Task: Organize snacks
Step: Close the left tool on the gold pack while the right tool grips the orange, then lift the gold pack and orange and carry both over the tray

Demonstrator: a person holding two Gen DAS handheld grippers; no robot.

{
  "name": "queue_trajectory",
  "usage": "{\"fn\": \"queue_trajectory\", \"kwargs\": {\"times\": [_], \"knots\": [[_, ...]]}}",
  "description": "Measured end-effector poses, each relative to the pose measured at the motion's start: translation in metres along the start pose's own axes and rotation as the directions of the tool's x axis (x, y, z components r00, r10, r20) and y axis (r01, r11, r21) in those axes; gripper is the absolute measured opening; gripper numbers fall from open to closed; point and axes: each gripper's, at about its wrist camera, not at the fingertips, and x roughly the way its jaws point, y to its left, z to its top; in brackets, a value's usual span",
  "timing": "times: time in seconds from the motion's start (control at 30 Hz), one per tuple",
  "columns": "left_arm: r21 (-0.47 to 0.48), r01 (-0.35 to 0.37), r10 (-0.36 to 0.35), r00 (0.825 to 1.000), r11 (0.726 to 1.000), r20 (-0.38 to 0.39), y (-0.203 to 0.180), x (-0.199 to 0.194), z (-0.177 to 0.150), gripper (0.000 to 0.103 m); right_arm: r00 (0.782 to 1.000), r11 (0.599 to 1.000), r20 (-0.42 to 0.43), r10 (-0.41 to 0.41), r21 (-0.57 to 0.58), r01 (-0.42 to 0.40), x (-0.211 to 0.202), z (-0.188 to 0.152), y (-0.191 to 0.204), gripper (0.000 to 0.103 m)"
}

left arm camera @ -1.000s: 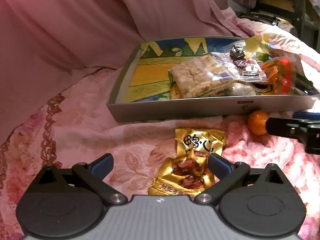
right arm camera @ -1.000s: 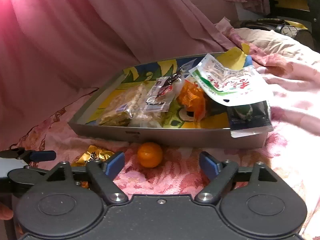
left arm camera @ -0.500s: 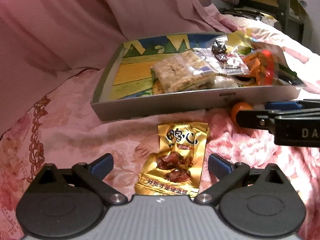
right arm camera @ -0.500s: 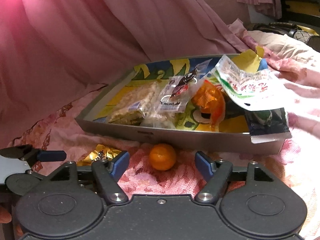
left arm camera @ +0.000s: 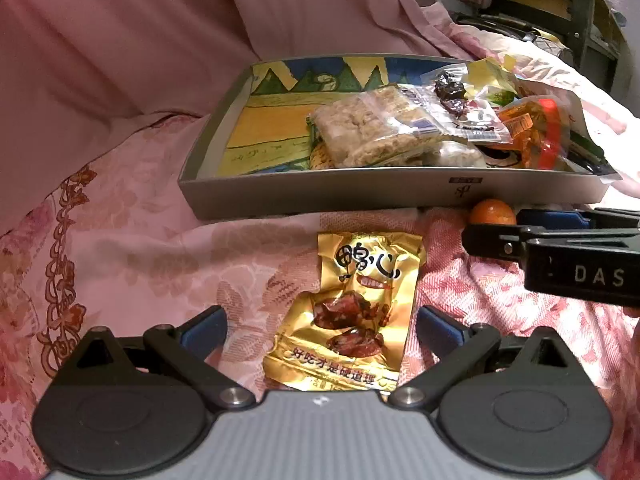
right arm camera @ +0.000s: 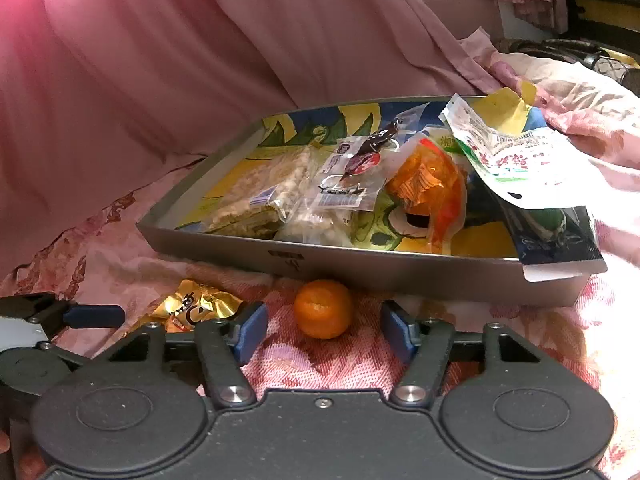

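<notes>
Left wrist view: our left tool is spread wide, the gold snack packet lying flat between the blue pads with clear gaps either side, nothing pinched. Packet sits on the pink floral bedspread just in front of the grey tray, which holds a rice-cracker pack and other wrapped snacks. Right tool comes in from the right edge next to the small orange. Right wrist view: our right tool is about half spread, jaws have just been closing; the orange sits between the pads, not touched by either. It rests on the bedspread against the tray front wall. Pink curtain behind, dark furniture top right.
</notes>
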Motion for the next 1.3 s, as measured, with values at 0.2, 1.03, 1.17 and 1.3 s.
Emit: {"fn": "queue_trajectory", "kwargs": {"times": [0.2, 1.03, 1.17, 1.3], "knots": [[-0.016, 0.01, -0.01, 1.0, 1.0, 0.005, 0.003, 0.0, -0.002, 0.102, 1.0, 1.0, 0.0, -0.02, 0.001, 0.02, 0.001, 0.001, -0.002, 0.046], [0.045, 0.026, -0.026, 1.0, 0.999, -0.002, -0.013, -0.017, -0.001, 0.059, 1.0, 0.999, -0.004, -0.028, -0.033, 0.028, -0.001, -0.001, 0.006, 0.035], [0.032, 0.01, -0.009, 1.0, 0.999, -0.014, -0.015, -0.021, -0.001, 0.055, 1.0, 0.999, -0.008, -0.025, -0.029, 0.025, -0.002, -0.002, 0.005, 0.035], [0.014, -0.012, 0.012, 1.0, 1.0, -0.016, -0.019, -0.027, -0.004, 0.052, 1.0, 0.999, -0.012, -0.024, -0.03, 0.023, -0.004, -0.003, 0.005, 0.035]]}}
